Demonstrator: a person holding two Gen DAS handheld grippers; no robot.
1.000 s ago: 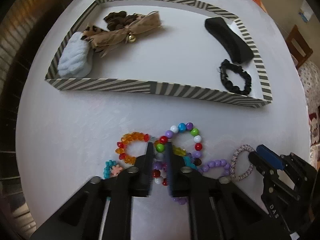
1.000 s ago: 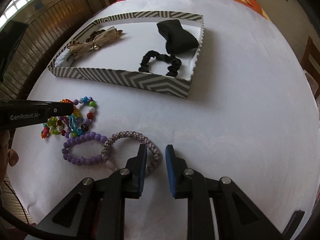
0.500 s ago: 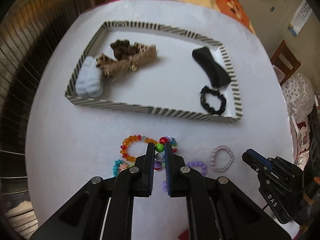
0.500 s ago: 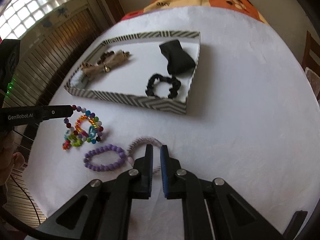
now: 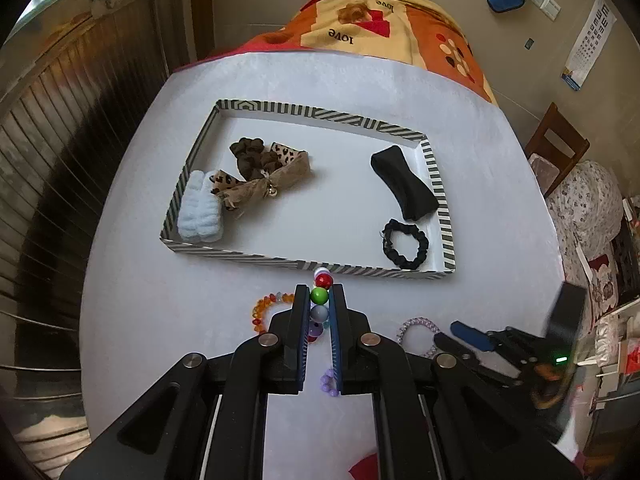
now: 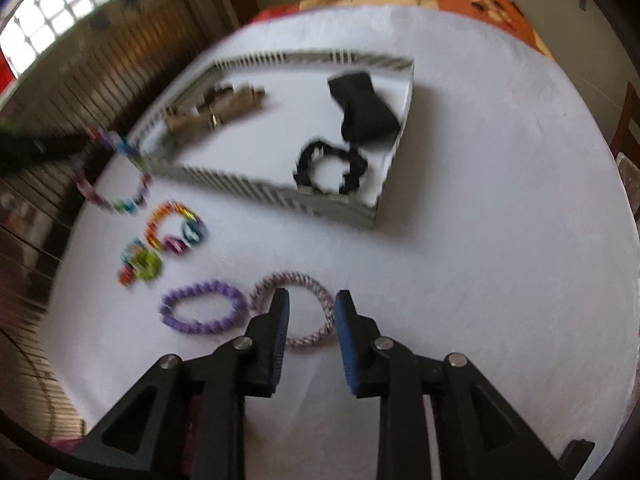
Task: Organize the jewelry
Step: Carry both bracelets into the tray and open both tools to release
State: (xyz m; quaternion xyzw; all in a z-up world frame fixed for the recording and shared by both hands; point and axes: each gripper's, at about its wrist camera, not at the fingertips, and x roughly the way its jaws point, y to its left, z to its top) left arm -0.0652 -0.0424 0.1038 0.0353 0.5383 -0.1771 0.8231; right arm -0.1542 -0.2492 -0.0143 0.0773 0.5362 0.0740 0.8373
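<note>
Now the left gripper [image 5: 319, 300] is pinching the multicoloured bead bracelet [image 5: 320, 295] between its fingers and carrying it clear of the tabletop [image 5: 160, 320], where a second ago that bracelet was lying flat among the others near the front edge. In the right wrist view the strand is dangling from the left tool, just outside the tray's near-left corner. The right gripper [image 6: 310, 312] is doing the opposite: its fingers, nearly together half a second ago, are now standing spread above the pale braided bracelet [image 6: 294, 308], which is resting on the cloth just beside the purple bead bracelet [image 6: 202, 312]. The orange bead bracelet [image 5: 266, 306] is lying near the front edge too. The striped tray [image 5: 304, 266] is holding only hair things, a black scrunchie [image 5: 405, 243] at its near-right corner. Judging from this, the first bracelet is heading for the tray, and the braided one is not yet grasped.
</note>
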